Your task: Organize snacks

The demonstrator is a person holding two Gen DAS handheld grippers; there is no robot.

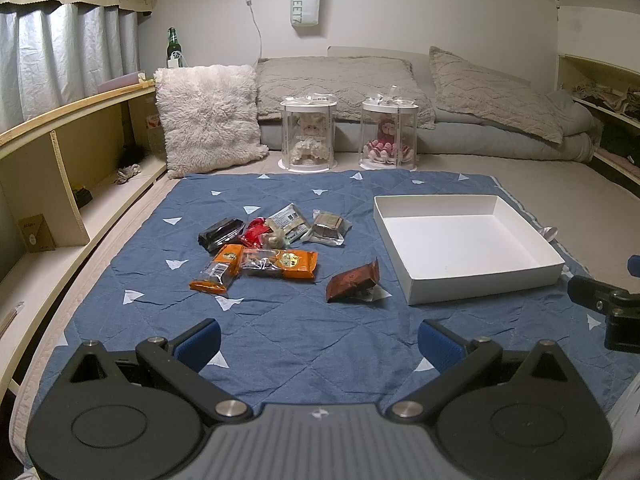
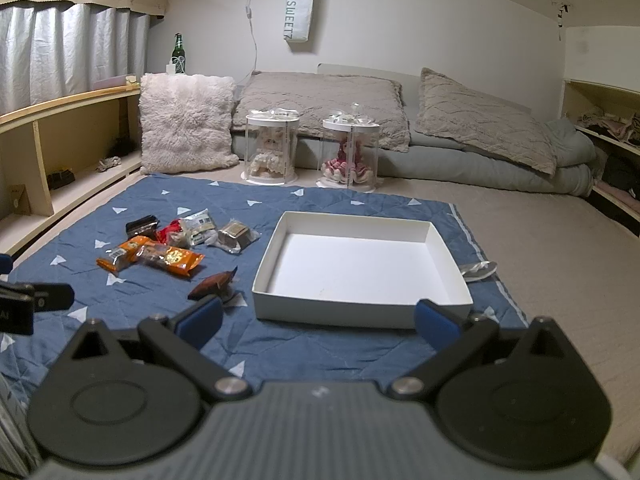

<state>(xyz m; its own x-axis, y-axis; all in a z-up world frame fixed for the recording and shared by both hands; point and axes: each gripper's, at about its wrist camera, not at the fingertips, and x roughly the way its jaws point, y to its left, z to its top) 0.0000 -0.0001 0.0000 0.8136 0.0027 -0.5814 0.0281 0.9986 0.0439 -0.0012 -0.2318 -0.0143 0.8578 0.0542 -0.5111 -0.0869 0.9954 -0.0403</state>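
Between the left gripper's (image 1: 319, 346) spread, empty fingers lay bare blue quilt (image 1: 280, 340). Just ahead sat a brown packet (image 1: 352, 282); beyond it, ahead-left, the snack pile (image 1: 264, 244). The right gripper (image 2: 318, 324) was also wide open and empty, the white box (image 2: 360, 268) directly ahead of it, nothing inside.

- White wall (image 2: 400, 20) at rear; hanging tote bag (image 2: 299, 12).
- Grey curtains (image 1: 60, 52) at left, above wooden shelving (image 1: 60, 168).
- Grey pillows (image 1: 340, 80) and folded bedding (image 2: 500, 168) along wall.
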